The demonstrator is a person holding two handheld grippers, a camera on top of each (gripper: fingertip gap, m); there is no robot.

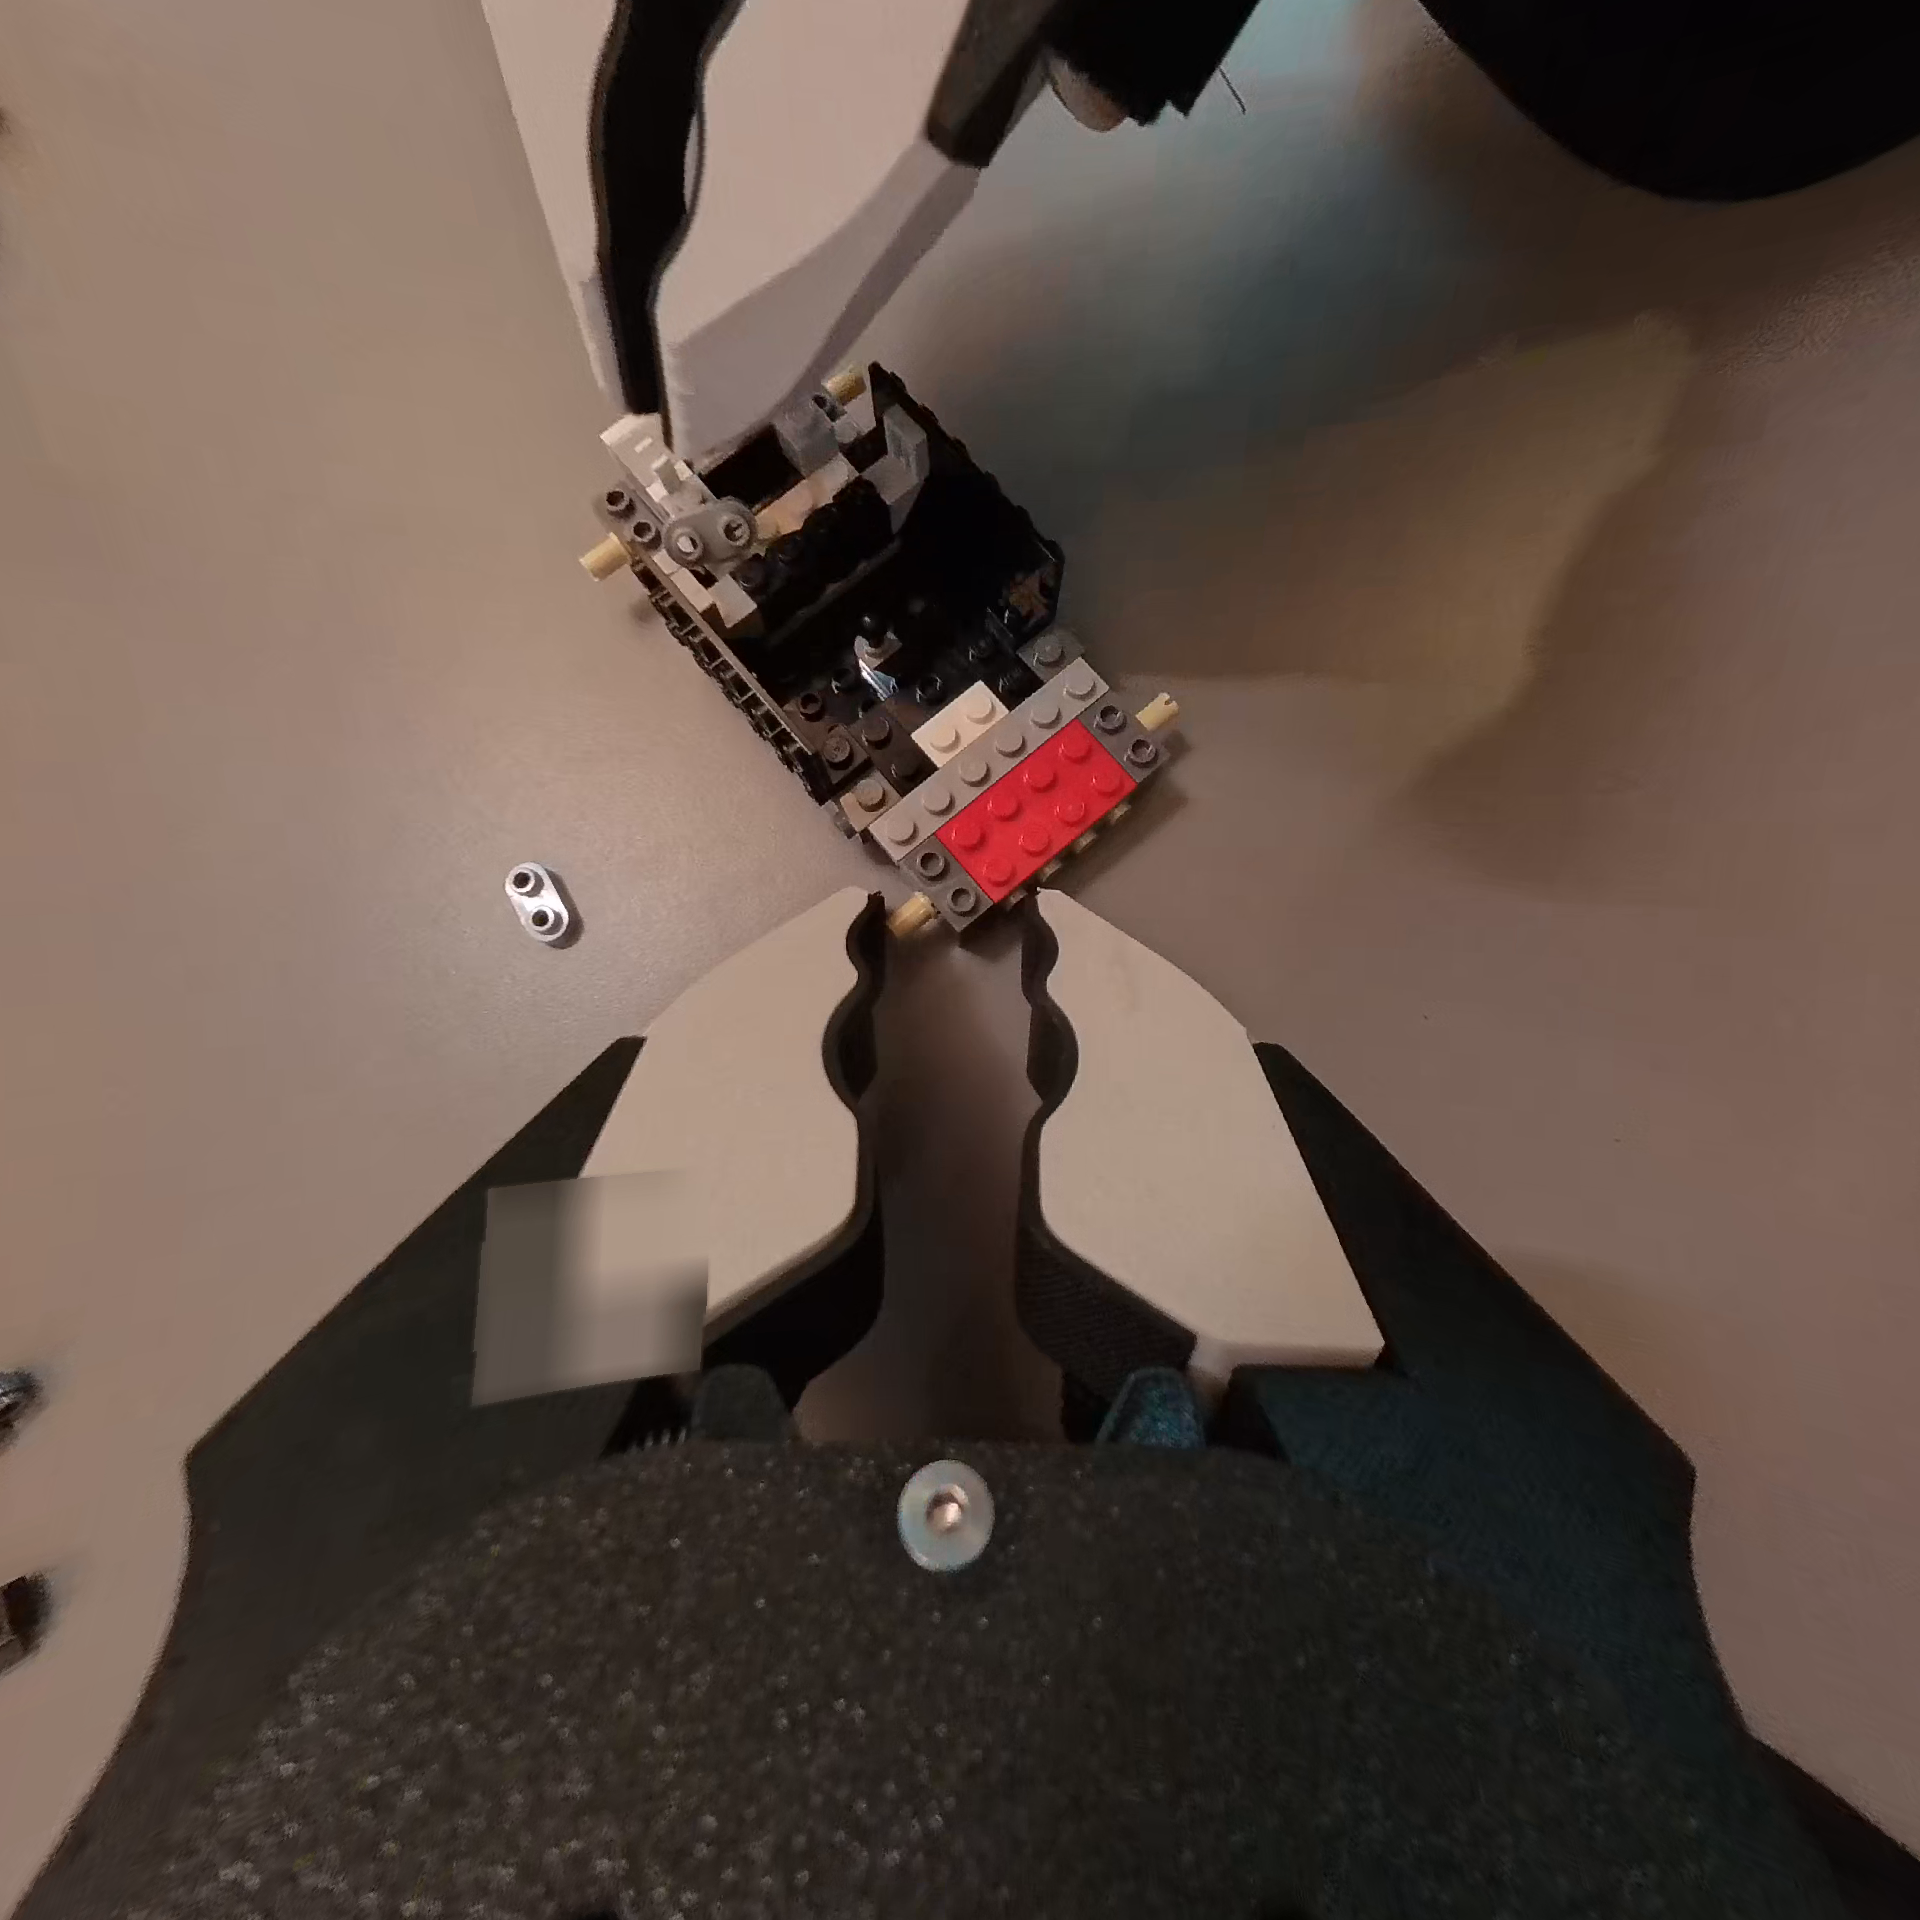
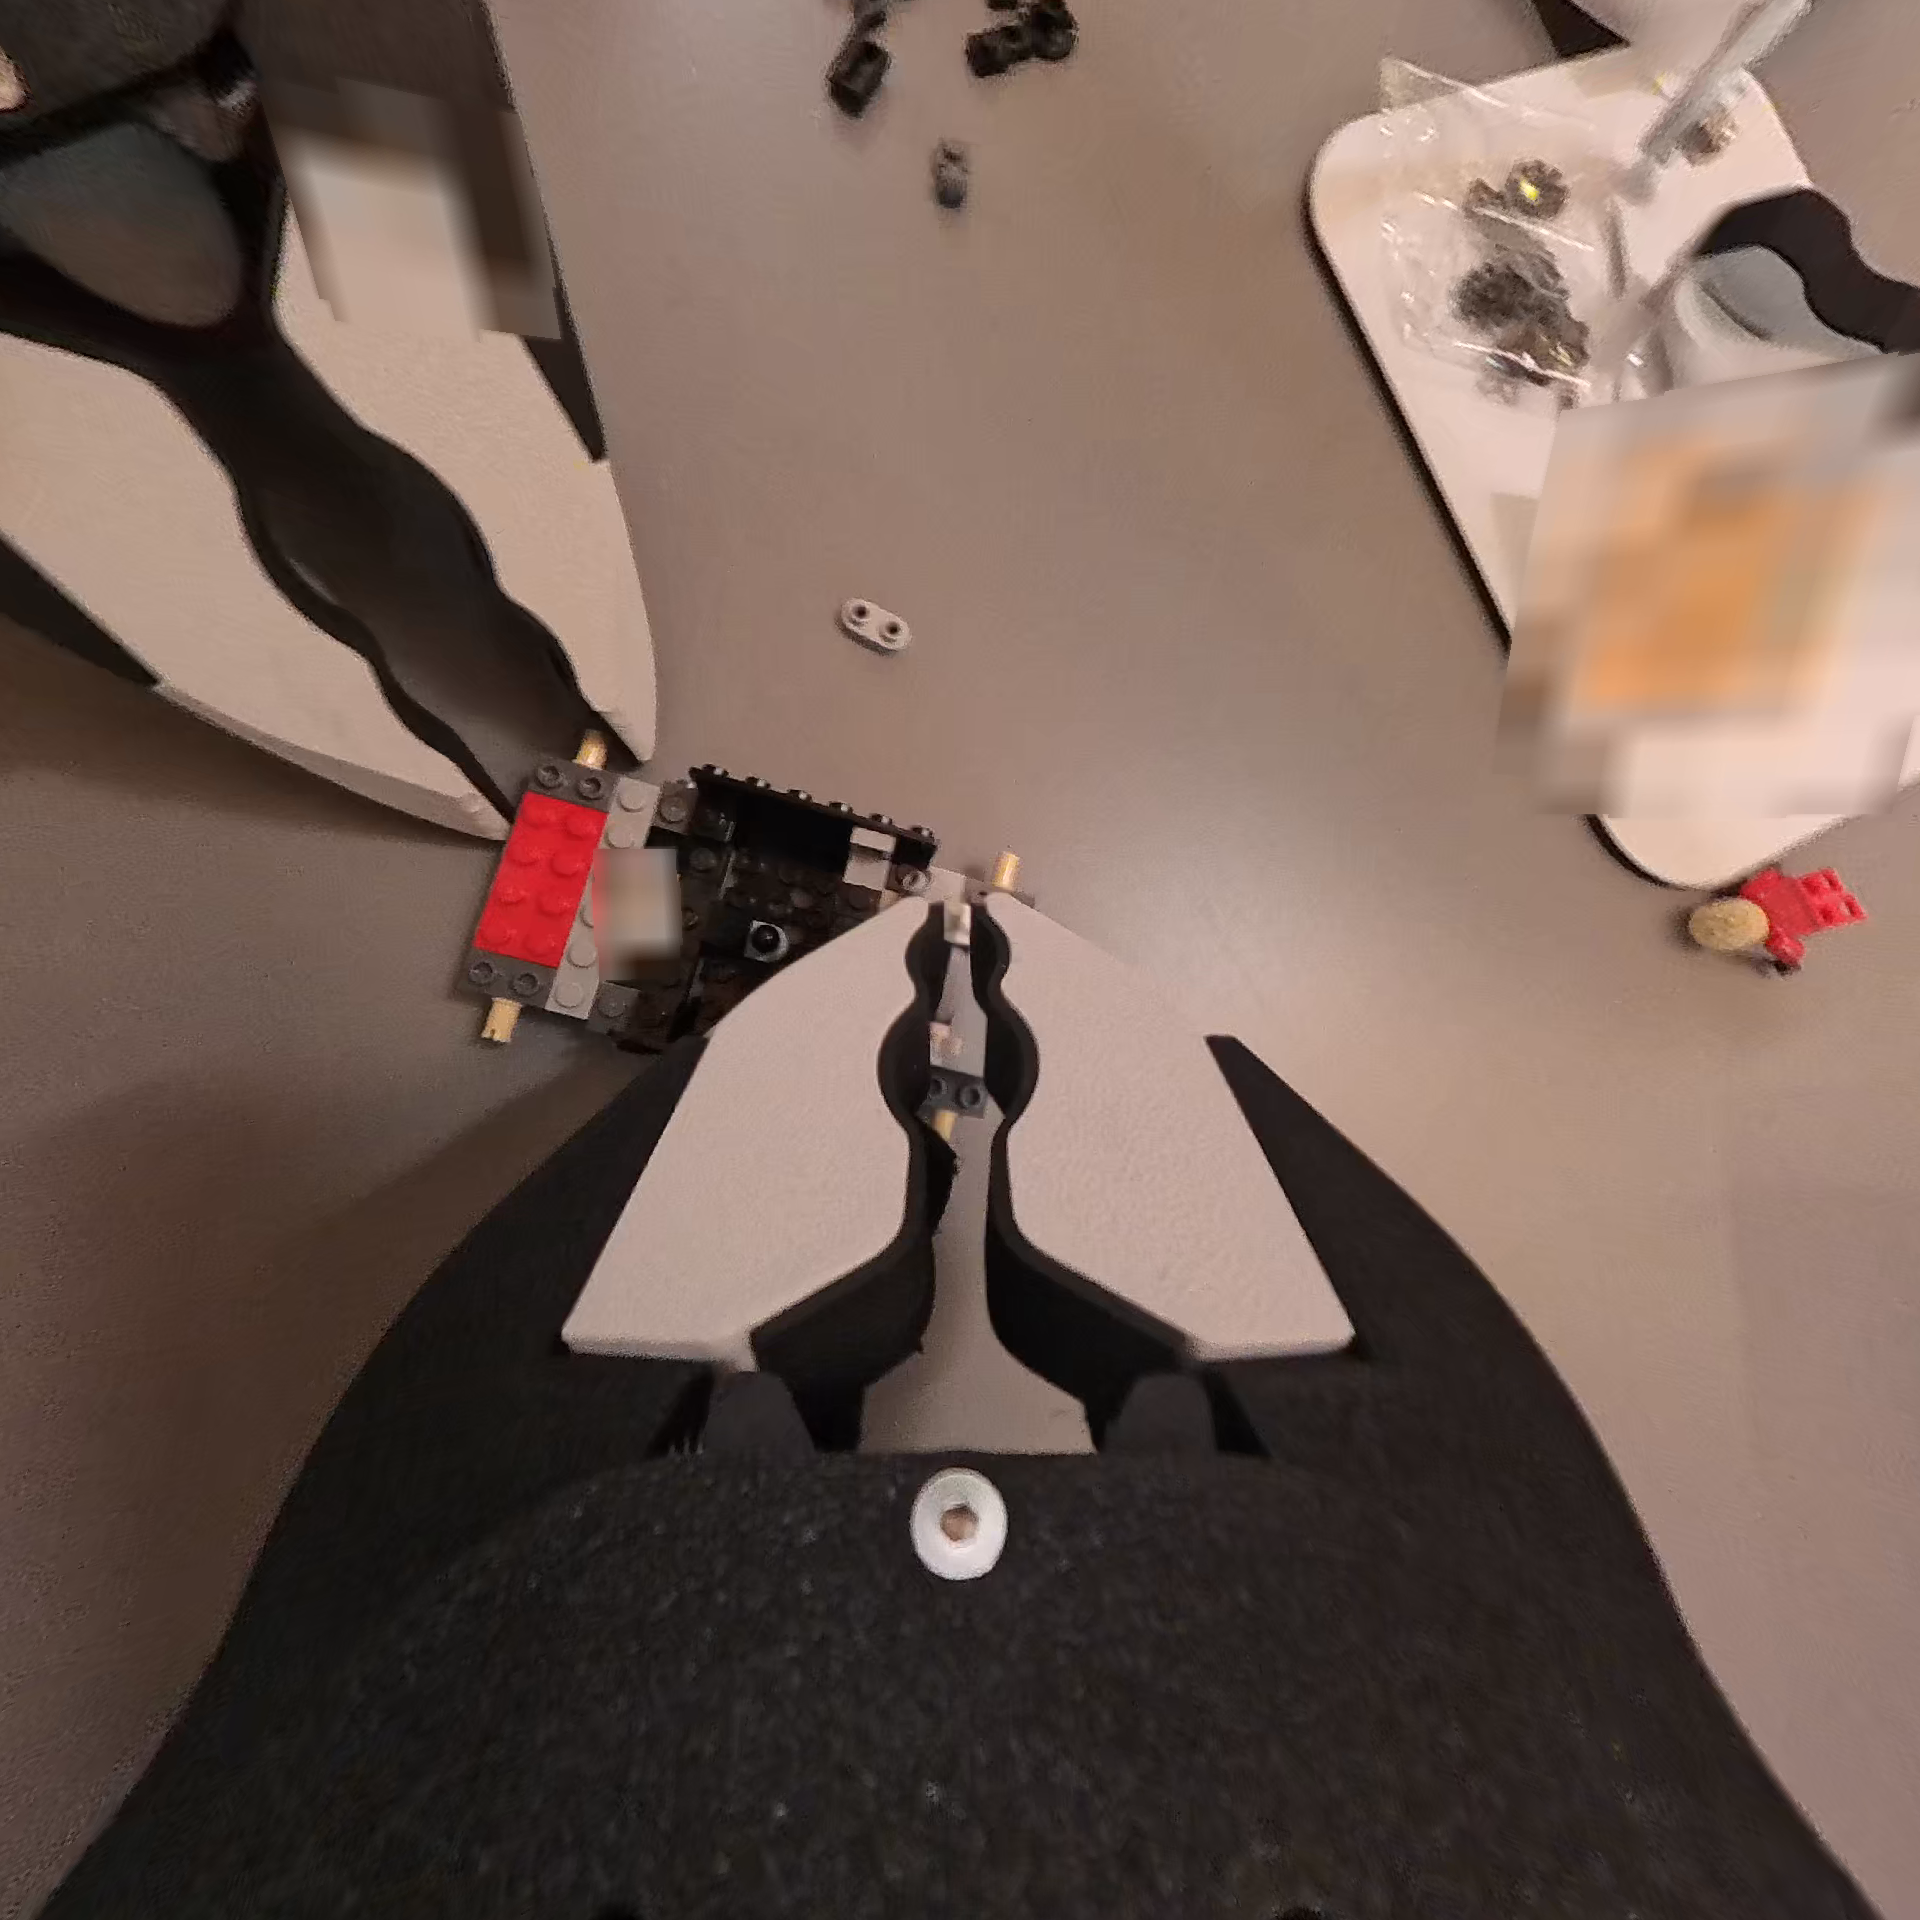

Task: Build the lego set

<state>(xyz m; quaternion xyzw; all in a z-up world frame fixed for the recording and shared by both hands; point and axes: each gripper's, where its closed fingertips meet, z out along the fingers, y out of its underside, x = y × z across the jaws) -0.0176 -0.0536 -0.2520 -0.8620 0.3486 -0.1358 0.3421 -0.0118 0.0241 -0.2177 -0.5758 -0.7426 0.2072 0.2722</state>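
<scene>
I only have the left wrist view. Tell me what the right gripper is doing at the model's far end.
Observer: In its own view the right gripper is nearly closed, with a light-grey piece of the lego model between its tips.
Operator: Now list spare parts outside my view.
Observer: A white tray holds bagged parts. A red piece lies on the table beside it.

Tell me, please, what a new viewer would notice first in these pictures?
The half-built lego model at the table's centre, with its bright red plate at one end. The left gripper meets that red end, jaws apart, while the right gripper closes on the opposite end. A small grey piece lies alone nearby.
</scene>
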